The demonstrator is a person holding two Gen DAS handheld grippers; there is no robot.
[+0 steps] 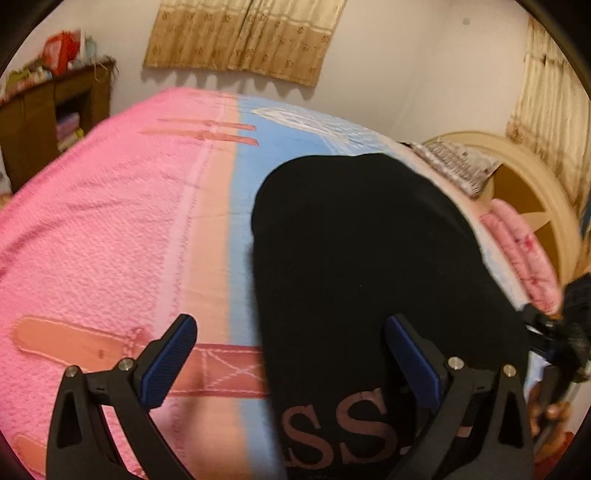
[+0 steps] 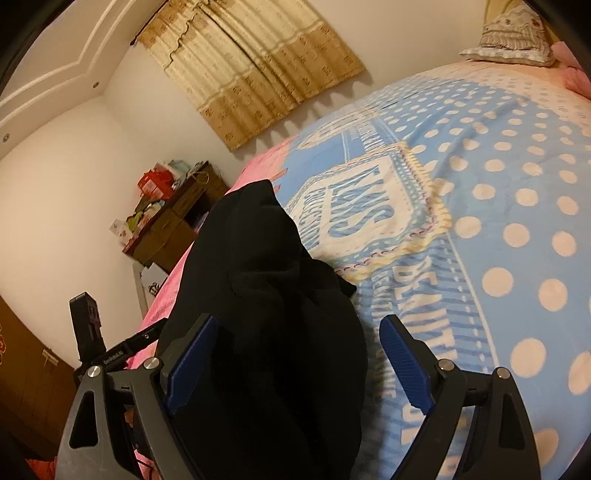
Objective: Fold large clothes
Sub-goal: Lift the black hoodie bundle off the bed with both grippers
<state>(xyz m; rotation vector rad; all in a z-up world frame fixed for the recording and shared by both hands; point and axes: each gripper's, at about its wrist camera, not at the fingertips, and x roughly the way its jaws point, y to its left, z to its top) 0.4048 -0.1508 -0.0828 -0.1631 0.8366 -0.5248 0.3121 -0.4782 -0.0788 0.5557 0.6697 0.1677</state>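
Note:
A black garment (image 1: pixel 362 258) with pinkish letters lies folded lengthwise on the bed's blanket (image 1: pixel 110 221), over the blue stripe. My left gripper (image 1: pixel 291 350) hovers above its near end, jaws wide apart, nothing pressed between the blue pads (image 1: pixel 173 362). In the right wrist view the same black garment (image 2: pixel 266 302) rises in a bunched heap between the fingers of my right gripper (image 2: pixel 295 362). It lies against the left pad (image 2: pixel 188 365), but a gap shows beside the right pad, so nothing is clamped. The other gripper's body (image 2: pixel 88 332) shows at the left.
The blanket is pink on one side and blue with pale dots (image 2: pixel 498 221) on the other. A pillow (image 2: pixel 509 40) and folded pink bedding (image 1: pixel 517 251) lie by the round headboard (image 1: pixel 528 192). A brown cabinet (image 1: pixel 44 122) with clutter stands past the bed; curtains (image 1: pixel 240 33) hang behind.

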